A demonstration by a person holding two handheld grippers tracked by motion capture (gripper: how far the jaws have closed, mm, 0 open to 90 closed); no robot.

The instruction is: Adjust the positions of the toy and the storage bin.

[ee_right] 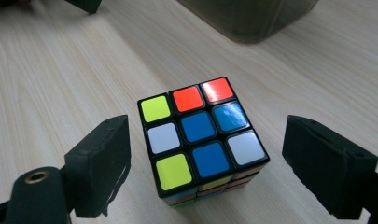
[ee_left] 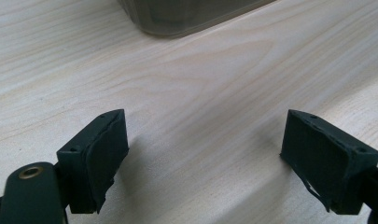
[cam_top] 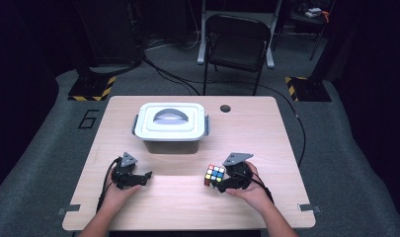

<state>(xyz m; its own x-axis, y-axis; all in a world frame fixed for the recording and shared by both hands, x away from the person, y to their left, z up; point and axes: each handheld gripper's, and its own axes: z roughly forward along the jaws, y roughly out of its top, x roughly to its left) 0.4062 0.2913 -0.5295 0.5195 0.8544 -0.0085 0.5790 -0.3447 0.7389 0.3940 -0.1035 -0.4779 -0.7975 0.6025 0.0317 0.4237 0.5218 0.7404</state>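
A scrambled colour cube [cam_top: 215, 175] stands on the wooden table [cam_top: 266, 133] at the front right. In the right gripper view the cube [ee_right: 203, 140] shows a top face of blue, white, yellow-green and red-orange tiles. My right gripper [cam_top: 220, 183] is open around it; the cube sits between the two black pads with a gap on each side, touching neither. At the front left my left gripper [cam_top: 142, 178] rests low over bare wood. Its jaws stand wide apart in the left gripper view [ee_left: 205, 135], with nothing between them.
A grey box with a latched lid and handle [cam_top: 170, 126] stands at the table's middle back; its lower wall shows ahead of both grippers [ee_left: 186, 16] [ee_right: 252, 18]. A small round hole [cam_top: 225, 108] is near the back edge. A black folding chair [cam_top: 237, 44] stands beyond the table.
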